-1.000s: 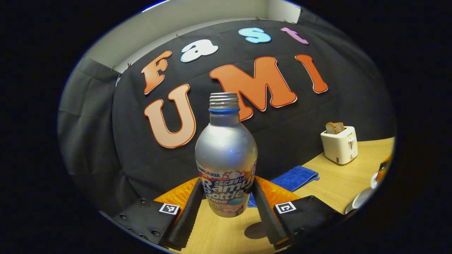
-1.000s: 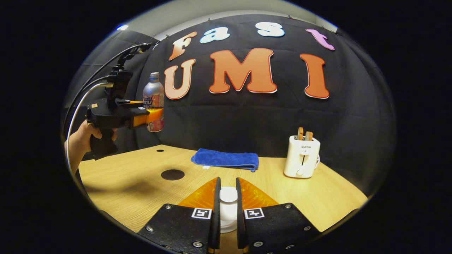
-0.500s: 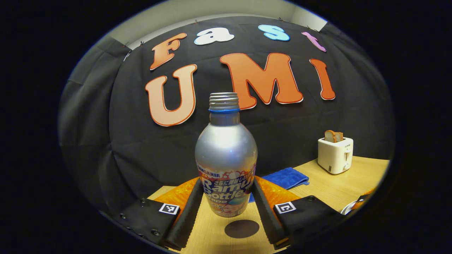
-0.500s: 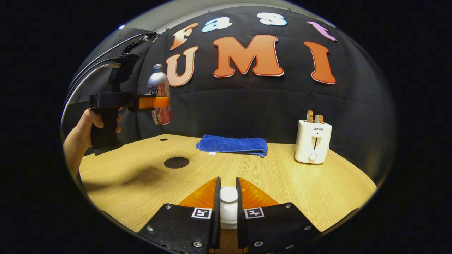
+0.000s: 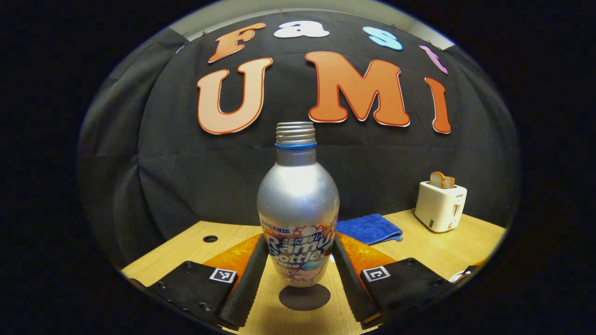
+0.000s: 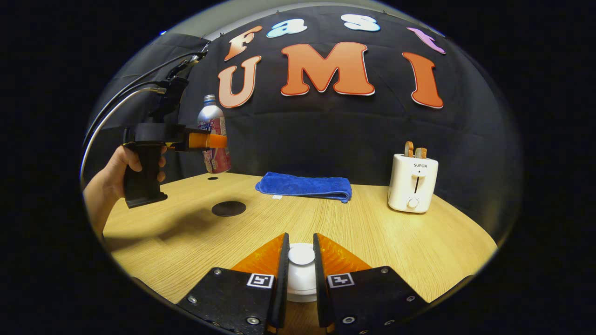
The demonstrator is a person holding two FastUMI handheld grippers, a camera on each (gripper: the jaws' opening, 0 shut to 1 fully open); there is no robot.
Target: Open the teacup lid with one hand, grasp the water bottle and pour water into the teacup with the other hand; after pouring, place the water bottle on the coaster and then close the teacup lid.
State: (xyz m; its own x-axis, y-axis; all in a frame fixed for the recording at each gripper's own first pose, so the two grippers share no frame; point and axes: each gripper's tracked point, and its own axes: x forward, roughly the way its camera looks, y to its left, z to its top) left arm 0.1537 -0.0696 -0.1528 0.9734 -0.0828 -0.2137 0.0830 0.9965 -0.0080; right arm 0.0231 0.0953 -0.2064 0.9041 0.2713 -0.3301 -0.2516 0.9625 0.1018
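Silver metal water bottle (image 5: 298,209) stands upright in the centre of the left gripper view, capless, clamped low on its label by both fingers of the left hand-held gripper (image 5: 298,274). It hangs clear above the dark round coaster (image 5: 304,297) on the wooden surface (image 5: 447,246). In the right gripper view the same bottle sits at upper left, held by a hand (image 6: 122,168) on the gripper's grip, with the coaster below and a little right. At the lower centre of that view, the right hand-held gripper (image 6: 301,274) is closed on the white teacup lid (image 6: 301,267). A blue cloth (image 6: 305,186) and a white toaster (image 6: 412,180) sit toward the back
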